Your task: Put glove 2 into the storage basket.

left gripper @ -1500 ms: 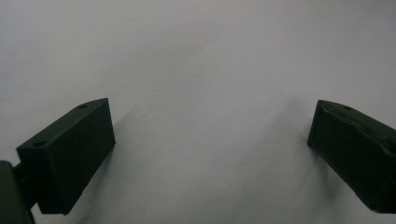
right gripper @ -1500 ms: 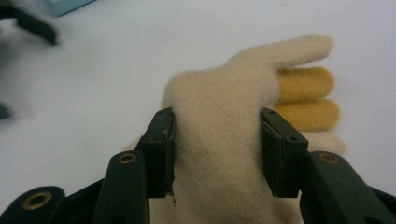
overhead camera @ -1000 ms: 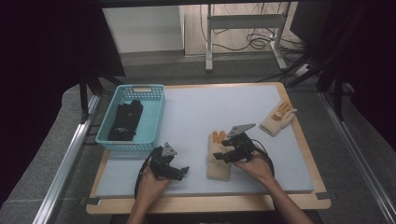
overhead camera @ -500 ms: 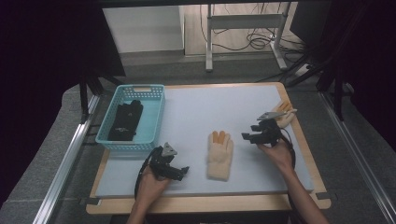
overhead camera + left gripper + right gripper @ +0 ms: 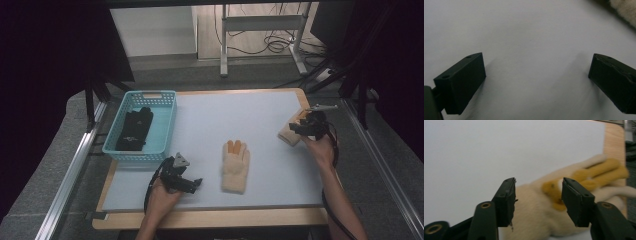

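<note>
My right claw (image 5: pixel 300 127) hovers over the far-right cream glove (image 5: pixel 574 202) with orange fingers at the counter (image 5: pixel 280 200) edge, jaws half-wide, just been closing, nothing pinched yet. Left claw (image 5: pixel 192 184) rests wide open, empty, near-left by the second glove (image 5: pixel 235 165). No readable writing; white print on the black glove (image 5: pixel 134 129) in the basket (image 5: pixel 112 145) is too small.
</note>
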A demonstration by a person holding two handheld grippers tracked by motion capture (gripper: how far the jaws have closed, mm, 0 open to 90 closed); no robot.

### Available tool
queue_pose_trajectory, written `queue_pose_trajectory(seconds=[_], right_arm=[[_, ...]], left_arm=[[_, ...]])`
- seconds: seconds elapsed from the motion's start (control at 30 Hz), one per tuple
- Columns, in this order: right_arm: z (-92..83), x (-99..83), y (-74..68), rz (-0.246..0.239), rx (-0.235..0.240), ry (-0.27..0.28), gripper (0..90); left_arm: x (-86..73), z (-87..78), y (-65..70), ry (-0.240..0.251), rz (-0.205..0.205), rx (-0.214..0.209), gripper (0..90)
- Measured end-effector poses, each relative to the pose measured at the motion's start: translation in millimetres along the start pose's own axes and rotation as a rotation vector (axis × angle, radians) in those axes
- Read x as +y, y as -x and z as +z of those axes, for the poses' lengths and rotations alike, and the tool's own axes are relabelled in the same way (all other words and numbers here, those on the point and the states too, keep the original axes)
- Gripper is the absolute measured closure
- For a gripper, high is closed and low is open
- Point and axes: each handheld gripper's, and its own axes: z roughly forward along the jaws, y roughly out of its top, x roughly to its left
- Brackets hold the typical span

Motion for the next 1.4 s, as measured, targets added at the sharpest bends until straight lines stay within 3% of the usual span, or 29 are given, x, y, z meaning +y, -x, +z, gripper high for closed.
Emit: queue_pose_trajectory(seconds=[0.23,0.33,0.5,0.6,0.73,0.83,1.03,1.4], right_arm=[[19.6,0.1,14.1,0.024,-0.055,-0.019,36.1],[29.9,-3.7,15.4,0.012,-0.088,-0.04,36.0],[38.9,-11.4,18.1,-0.001,-0.1,-0.042,39.2],[37.9,-13.7,20.3,0.011,-0.057,-0.026,53.6],[34.1,-14.6,22.7,0.023,-0.037,-0.025,60.3],[26.0,-14.8,25.5,0.045,-0.013,-0.001,60.9],[8.3,-14.1,20.4,0.038,0.046,0.04,60.8],[-16.3,-10.9,-11.5,-0.019,0.165,0.087,60.7]], left_arm=[[0.0,0.0,0.0,0.0,0.0,0.0,1.5],[0.0,0.0,0.0,0.0,-0.001,0.0,1.5],[0.0,0.0,0.0,0.0,-0.001,0.0,1.5],[0.0,-0.1,0.0,0.0,0.0,0.0,1.5],[0.0,-0.1,0.0,0.0,0.0,0.0,1.6],[0.0,0.0,0.0,0.0,-0.001,0.0,1.6],[0.0,0.1,0.1,0.001,-0.002,0.001,1.6],[-0.1,0.0,0.2,0.002,-0.002,0.001,1.7]])
